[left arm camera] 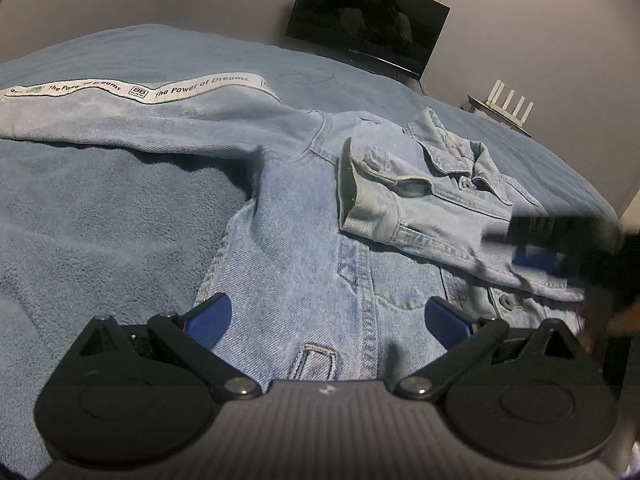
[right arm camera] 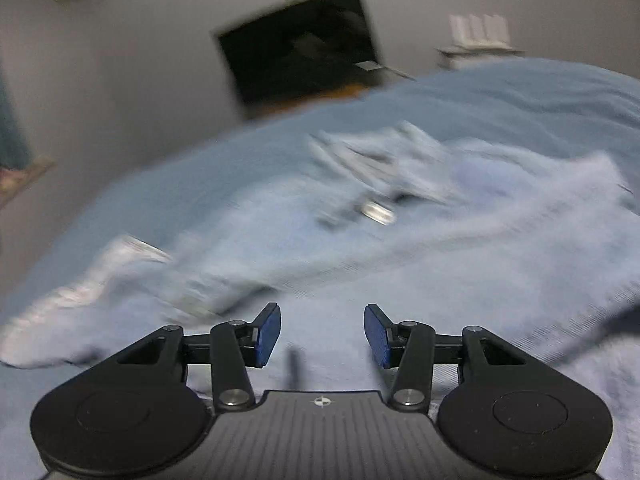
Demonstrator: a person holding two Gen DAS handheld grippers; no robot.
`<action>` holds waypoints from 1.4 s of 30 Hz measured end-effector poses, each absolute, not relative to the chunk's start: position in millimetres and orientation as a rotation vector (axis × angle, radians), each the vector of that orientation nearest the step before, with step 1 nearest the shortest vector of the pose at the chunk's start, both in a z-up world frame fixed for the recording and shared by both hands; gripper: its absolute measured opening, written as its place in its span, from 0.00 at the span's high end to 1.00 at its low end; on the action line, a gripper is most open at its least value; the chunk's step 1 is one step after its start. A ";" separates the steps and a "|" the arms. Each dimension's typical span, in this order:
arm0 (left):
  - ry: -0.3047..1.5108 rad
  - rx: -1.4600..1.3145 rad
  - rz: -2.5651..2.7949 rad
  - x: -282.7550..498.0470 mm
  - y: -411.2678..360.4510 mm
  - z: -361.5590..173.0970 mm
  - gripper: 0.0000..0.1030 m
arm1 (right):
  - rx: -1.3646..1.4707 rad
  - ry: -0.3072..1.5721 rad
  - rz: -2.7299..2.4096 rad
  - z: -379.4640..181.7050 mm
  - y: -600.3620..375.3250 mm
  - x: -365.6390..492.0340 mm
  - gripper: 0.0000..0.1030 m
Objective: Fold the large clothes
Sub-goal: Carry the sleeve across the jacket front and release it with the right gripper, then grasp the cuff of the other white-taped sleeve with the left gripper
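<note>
A denim jacket lies front-up on the bed, one sleeve already folded across its chest to narrow it. The left tool and right tool both hover spread, gripping nothing.

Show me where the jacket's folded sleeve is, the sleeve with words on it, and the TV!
folded sleeve (left arm camera: 384, 196), left wrist view, on the cuff end lying across the chest.
sleeve with words (left arm camera: 132, 112), left wrist view, on the stretched-out denim below the white stripe.
TV (left arm camera: 366, 24), left wrist view, middle of the dark screen.
</note>
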State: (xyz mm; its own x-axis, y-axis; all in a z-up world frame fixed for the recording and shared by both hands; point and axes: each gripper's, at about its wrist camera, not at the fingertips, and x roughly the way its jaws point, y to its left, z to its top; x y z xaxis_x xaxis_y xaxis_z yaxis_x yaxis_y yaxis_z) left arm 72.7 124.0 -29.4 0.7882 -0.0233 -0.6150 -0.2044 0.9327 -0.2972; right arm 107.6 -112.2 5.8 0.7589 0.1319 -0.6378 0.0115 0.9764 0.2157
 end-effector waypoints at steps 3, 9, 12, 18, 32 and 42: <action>0.666 -0.353 0.101 73.6 123.2 -31.4 0.00 | 0.213 0.695 0.125 -1.8 -127.0 87.9 0.54; 0.672 -0.333 0.104 73.6 120.5 -31.4 0.00 | 0.151 0.487 -0.078 16.0 -176.6 36.7 0.51; 0.674 -0.315 0.105 74.3 118.2 -31.9 0.00 | 0.110 0.418 -0.225 22.0 -206.4 36.5 0.48; 0.692 -0.307 0.104 77.0 119.6 -34.9 0.00 | -0.091 0.644 -0.252 -13.9 -225.9 77.9 0.59; 0.618 -0.284 0.125 70.5 129.1 -16.2 0.00 | 0.307 0.498 -0.201 -13.6 -209.9 -52.4 0.06; 0.479 -0.279 0.312 98.4 232.2 -9.2 0.00 | 0.232 0.484 -0.109 -31.3 -176.1 -43.1 0.05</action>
